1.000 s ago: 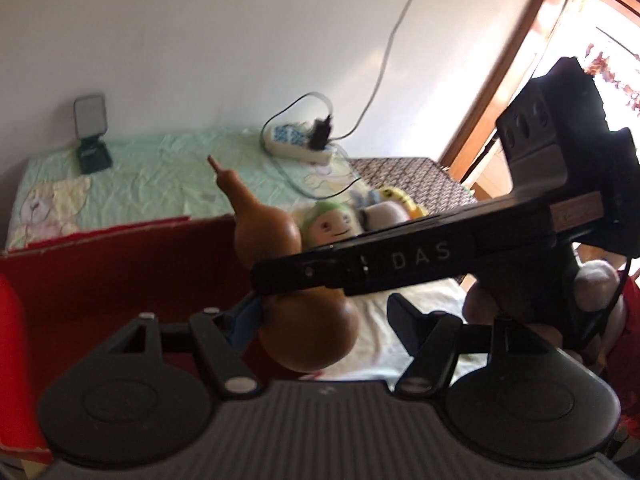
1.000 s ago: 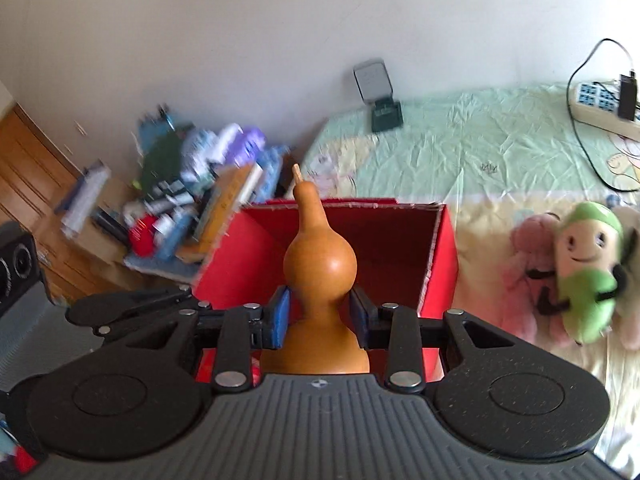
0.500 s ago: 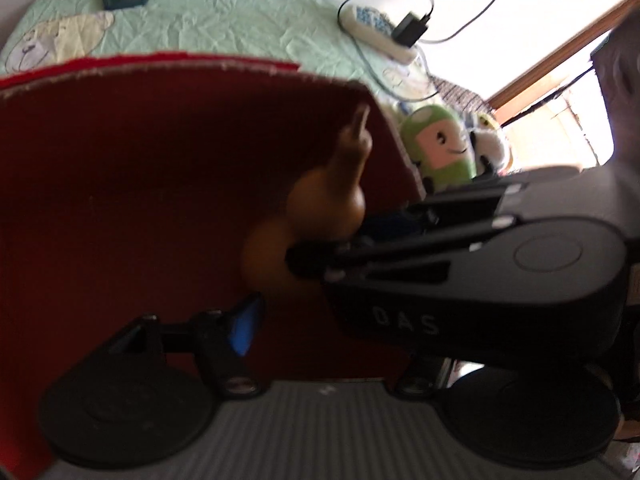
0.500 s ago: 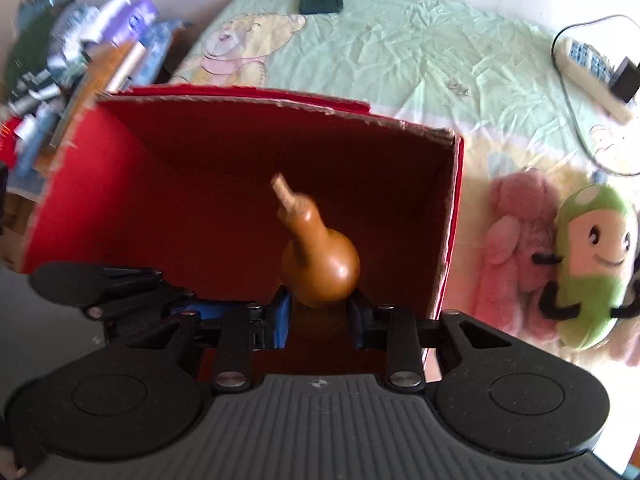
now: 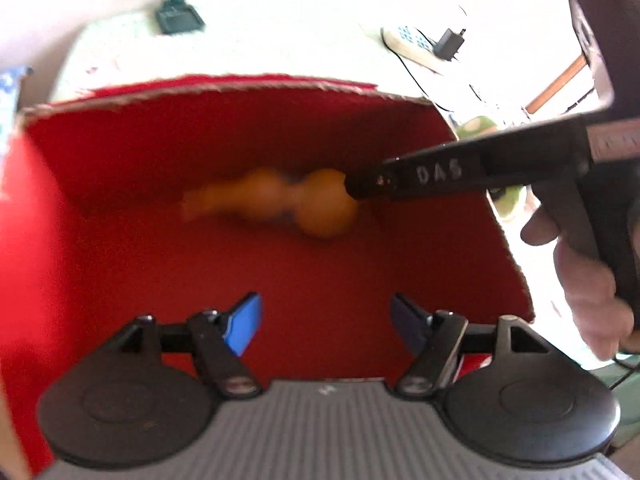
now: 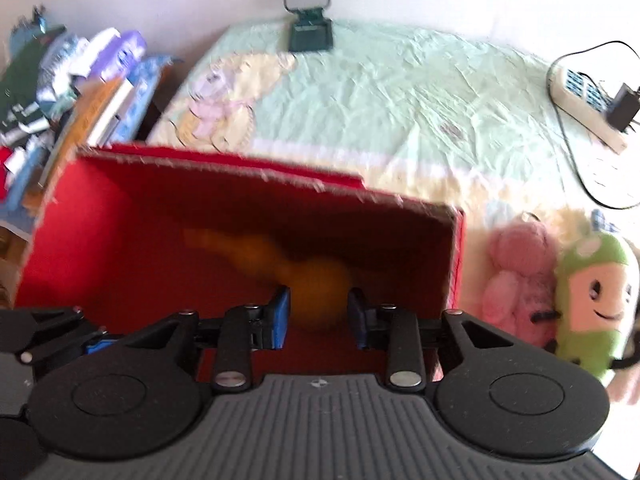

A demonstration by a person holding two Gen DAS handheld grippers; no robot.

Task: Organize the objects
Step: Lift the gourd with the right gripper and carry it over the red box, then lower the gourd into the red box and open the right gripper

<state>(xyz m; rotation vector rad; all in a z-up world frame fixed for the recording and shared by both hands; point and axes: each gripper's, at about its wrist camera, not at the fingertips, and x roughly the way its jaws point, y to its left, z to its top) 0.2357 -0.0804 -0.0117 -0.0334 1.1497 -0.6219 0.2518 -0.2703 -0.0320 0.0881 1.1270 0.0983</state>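
Note:
An orange-brown gourd [image 6: 304, 280] lies blurred inside the red box [image 6: 248, 168], its neck pointing left. It also shows in the left wrist view [image 5: 296, 200]. My right gripper [image 6: 318, 314] is over the box with its jaws parted on either side of the gourd's round base; the pads look clear of it. My left gripper [image 5: 326, 328] is open and empty above the red box [image 5: 200, 88]. The right gripper's fingers [image 5: 440, 176] reach in from the right up to the gourd.
A pink plush [image 6: 516, 272] and a green plush [image 6: 592, 304] lie right of the box on the bed sheet [image 6: 400, 92]. A power strip [image 6: 584, 96] with cable is at far right. Books and bottles [image 6: 80, 80] pile up at left. A small stand [image 6: 308, 8] sits by the wall.
The gourd went from upright in the right gripper's grip to lying sideways in the box. The right jaws have spread. The left gripper pulled back and now looks down into the box.

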